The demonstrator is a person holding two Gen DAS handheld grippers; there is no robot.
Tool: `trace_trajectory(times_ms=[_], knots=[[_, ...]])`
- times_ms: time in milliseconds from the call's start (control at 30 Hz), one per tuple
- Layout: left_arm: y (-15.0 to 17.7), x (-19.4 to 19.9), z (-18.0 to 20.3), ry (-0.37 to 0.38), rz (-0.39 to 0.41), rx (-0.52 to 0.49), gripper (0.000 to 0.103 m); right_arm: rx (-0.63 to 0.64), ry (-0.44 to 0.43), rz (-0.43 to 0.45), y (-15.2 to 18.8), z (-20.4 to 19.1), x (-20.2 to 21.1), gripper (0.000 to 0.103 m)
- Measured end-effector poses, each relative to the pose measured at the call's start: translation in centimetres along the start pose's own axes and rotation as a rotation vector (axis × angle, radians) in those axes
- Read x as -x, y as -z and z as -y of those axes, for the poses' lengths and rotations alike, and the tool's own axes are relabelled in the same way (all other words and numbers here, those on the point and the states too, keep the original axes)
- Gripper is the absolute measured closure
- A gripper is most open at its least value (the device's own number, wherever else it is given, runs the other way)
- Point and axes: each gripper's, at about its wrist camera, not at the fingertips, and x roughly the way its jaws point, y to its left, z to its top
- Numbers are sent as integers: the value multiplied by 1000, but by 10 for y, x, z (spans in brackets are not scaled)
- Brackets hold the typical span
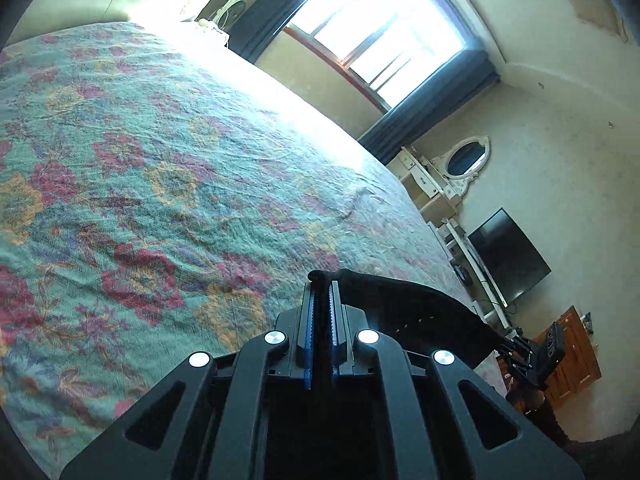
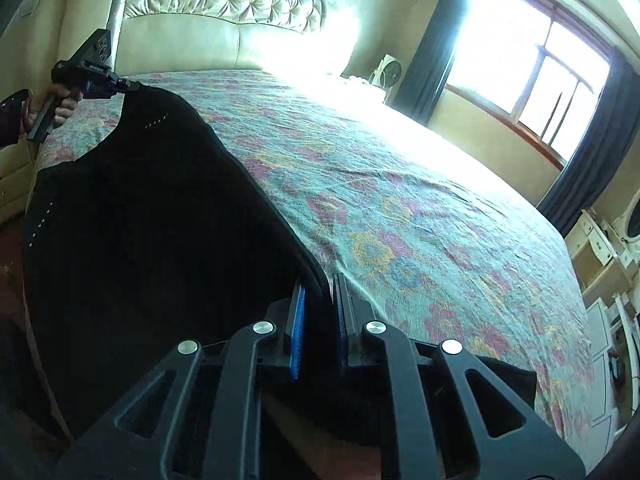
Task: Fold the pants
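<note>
Daylight floods through the window (image 1: 384, 36), perhaps overexposed, whitening the bedspread (image 1: 160, 168); fisheye edges bend and darken.

No text or label can be read.

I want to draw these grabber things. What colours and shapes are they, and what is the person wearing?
Each gripper is black plastic with two flat fingers lined with ridged blue pads, angled black link bars and round silver bolt heads. The left gripper, seen from afar, has a pistol-style handle and a black block on top. The hand holding it shows a dark maroon sleeve and a thin bangle.
</note>
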Motion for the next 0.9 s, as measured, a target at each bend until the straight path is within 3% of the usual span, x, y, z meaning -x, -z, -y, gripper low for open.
trace_trajectory(times_ms=[133, 200, 267, 333, 433, 500, 567, 767, 900], knots=[[59, 44, 7, 26, -39, 26, 95, 19, -10, -53, 61, -61, 32, 89], [93, 55, -6, -28, -98, 60, 92, -4, -51, -117, 88, -83, 27, 81], [123, 67, -22, -112, -134, 132, 92, -48, -95, -179, 103, -97, 25, 66], [143, 87, -37, -169, -103, 225, 87, -205, -160, -168, 108, -92, 34, 54], [160, 114, -40, -150, 8, 371, 72, -601, -247, -98, 117, -62, 48, 27], [164, 114, -27, -128, 36, 399, 70, -889, -370, -83, 131, -42, 41, 26], [166, 103, -12, -125, 44, 401, 70, -1069, -407, -66, 139, -28, 33, 26], [169, 51, 7, -180, -10, 436, 69, -1359, -407, -51, 155, -23, 11, 26], [175, 45, 2, -252, 53, 561, 69, -1410, -381, -16, 155, -25, 5, 26]])
